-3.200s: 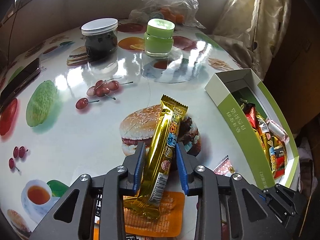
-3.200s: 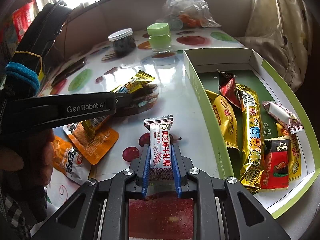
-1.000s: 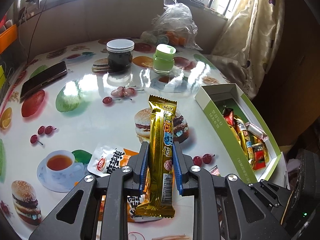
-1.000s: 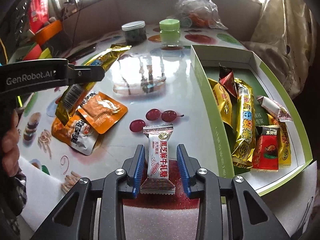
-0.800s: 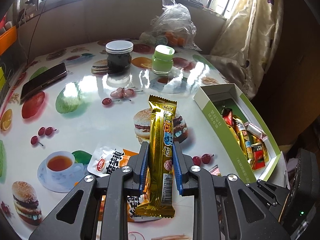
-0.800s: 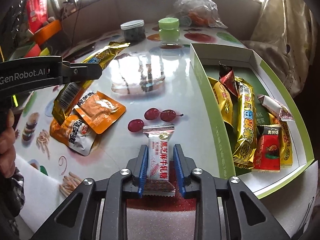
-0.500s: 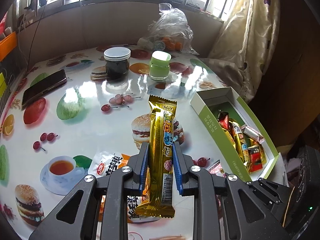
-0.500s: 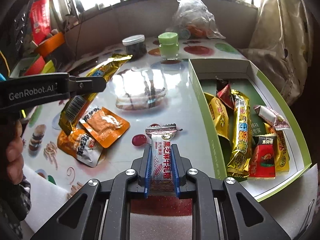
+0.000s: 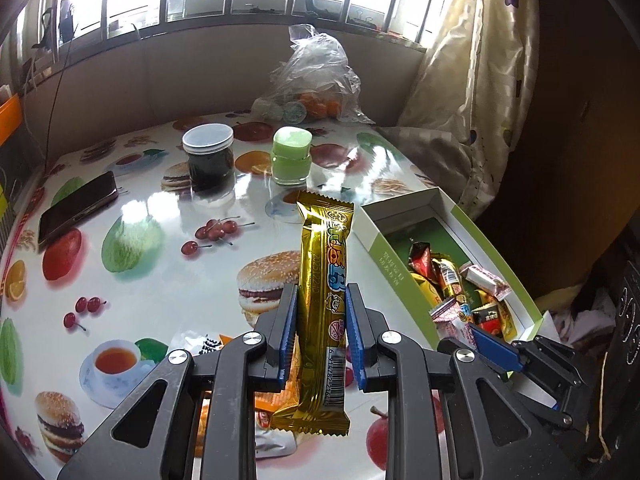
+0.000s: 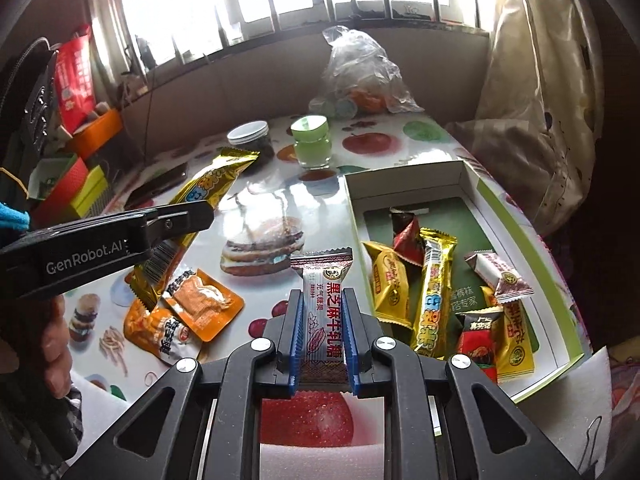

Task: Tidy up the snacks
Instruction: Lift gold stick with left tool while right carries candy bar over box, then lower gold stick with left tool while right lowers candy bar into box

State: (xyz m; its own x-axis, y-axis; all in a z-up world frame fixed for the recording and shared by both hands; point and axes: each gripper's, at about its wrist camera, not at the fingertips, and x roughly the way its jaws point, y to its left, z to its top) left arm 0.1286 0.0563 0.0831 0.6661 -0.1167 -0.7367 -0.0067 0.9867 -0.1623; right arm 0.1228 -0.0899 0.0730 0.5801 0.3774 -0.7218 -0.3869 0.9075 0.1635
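Observation:
My left gripper [image 9: 321, 300] is shut on a long gold snack bar [image 9: 325, 280], held upright above the table; the bar [image 10: 200, 196] also shows in the right wrist view, clamped by the left gripper [image 10: 188, 220]. My right gripper [image 10: 322, 304] is shut on a small white candy packet with red characters [image 10: 322, 312], lifted off the table. The right gripper [image 9: 486, 346] with its packet shows at the lower right of the left wrist view. The green-and-white box [image 10: 496, 216] [image 9: 400, 276] to the right holds several wrapped snacks.
Two orange snack pouches [image 10: 192, 312] lie on the printed tablecloth, left of the candy. A dark jar [image 9: 208, 156], a green jar [image 9: 291, 160], a phone [image 9: 78, 206] and a plastic bag [image 9: 312, 80] stand farther back. A curtain [image 9: 480, 80] hangs on the right.
The right gripper closed on the white candy packet and lifted it off the table. Both grippers rose, so the table looks farther away. The gold bar stayed clamped in the left gripper.

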